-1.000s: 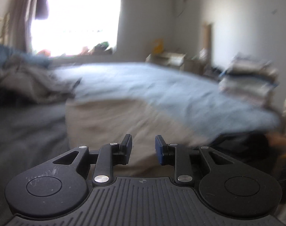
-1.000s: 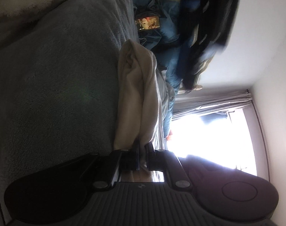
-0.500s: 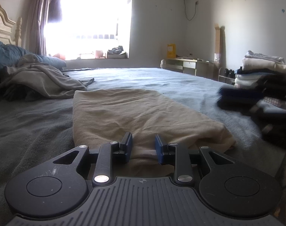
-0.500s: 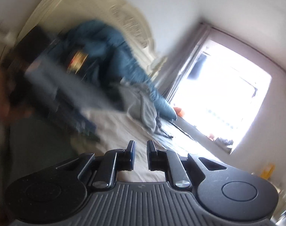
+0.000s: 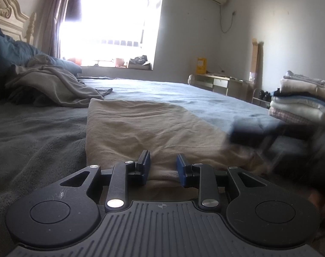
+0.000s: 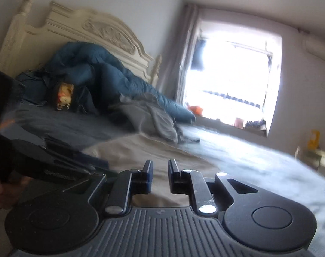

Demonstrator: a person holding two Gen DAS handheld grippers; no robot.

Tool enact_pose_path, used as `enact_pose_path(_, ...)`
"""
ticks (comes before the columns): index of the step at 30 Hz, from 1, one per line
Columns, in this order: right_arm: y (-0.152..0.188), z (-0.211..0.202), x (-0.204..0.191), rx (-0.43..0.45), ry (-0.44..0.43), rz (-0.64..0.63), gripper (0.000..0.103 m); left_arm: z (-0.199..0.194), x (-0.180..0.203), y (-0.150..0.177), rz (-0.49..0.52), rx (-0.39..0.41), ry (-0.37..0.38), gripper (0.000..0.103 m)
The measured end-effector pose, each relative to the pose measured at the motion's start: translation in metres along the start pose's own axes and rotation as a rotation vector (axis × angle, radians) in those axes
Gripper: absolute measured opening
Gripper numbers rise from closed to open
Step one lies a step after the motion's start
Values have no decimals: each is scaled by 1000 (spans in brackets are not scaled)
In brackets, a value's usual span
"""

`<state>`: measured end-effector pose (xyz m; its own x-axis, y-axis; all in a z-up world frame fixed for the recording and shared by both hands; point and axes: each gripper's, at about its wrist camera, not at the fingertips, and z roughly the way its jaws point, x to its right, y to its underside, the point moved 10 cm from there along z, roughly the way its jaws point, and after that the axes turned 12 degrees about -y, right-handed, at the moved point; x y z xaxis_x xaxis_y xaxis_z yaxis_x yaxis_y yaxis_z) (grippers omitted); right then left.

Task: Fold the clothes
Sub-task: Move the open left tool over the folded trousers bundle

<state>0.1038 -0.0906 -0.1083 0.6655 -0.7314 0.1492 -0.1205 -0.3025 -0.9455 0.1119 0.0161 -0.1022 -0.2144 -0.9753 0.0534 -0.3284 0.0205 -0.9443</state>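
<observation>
The beige garment (image 5: 145,126) lies flat on the bed (image 5: 34,132). The left gripper (image 5: 163,166) and right gripper (image 6: 160,175) stand apart, empty. Only the left view shows the folded stack (image 5: 301,98); only the right shows the headboard (image 6: 94,30). No readable writing.

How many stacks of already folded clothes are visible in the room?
1: a pile of folded white, beige and dark clothes at the far right edge of the blue-grey bed, seen from the left wrist. Others may lie out of view.
</observation>
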Motion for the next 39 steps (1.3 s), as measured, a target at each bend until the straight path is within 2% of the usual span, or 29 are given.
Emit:
enact_pose_path(2, 24, 12, 0, -10, -11, 39, 25, 1, 0, -1, -4, -12, -4, 29)
enact_pose_path(5, 23, 12, -2, -24, 14, 24, 25, -1, -3, -8, -36, -24, -15, 30)
enact_pose_path(8, 24, 11, 6, -5, -6, 77, 25, -7, -11, -21, -106, -8, -45, 40)
enact_pose_path(10, 25, 10, 4, 5, -7, 76, 25, -7, -19, -25, -119, 5, -100, 44)
enact_pose_path(13, 23, 9, 2, 11, -6, 79, 25, 6, -36, -9, -147, -29, -177, 42)
enact_pose_path(16, 23, 10, 0, 11, -6, 66, 25, 8, -42, 0, -179, -6, -183, 42)
enact_pose_path(21, 20, 12, -1, 13, -3, 69, 25, -6, -42, -15, -233, 22, -196, 44)
enact_pose_path(24, 20, 12, 0, 19, -2, 74, 25, -4, -46, -7, -212, -1, -228, 45)
enact_pose_path(26, 20, 13, -2, 18, 0, 72, 25, 0, -51, 2, -233, -29, -236, 47)
enact_pose_path(29, 20, 14, -3, 22, 4, 63, 25, -11, -61, -16, -290, -19, -243, 45)
enact_pose_path(33, 21, 14, -2, 31, 1, 73, 25, -14, -61, -57, -336, 19, -196, 45)
enact_pose_path(39, 22, 15, -3, 36, 0, 75, 25, 55, -60, -37, -308, -196, -207, 45)
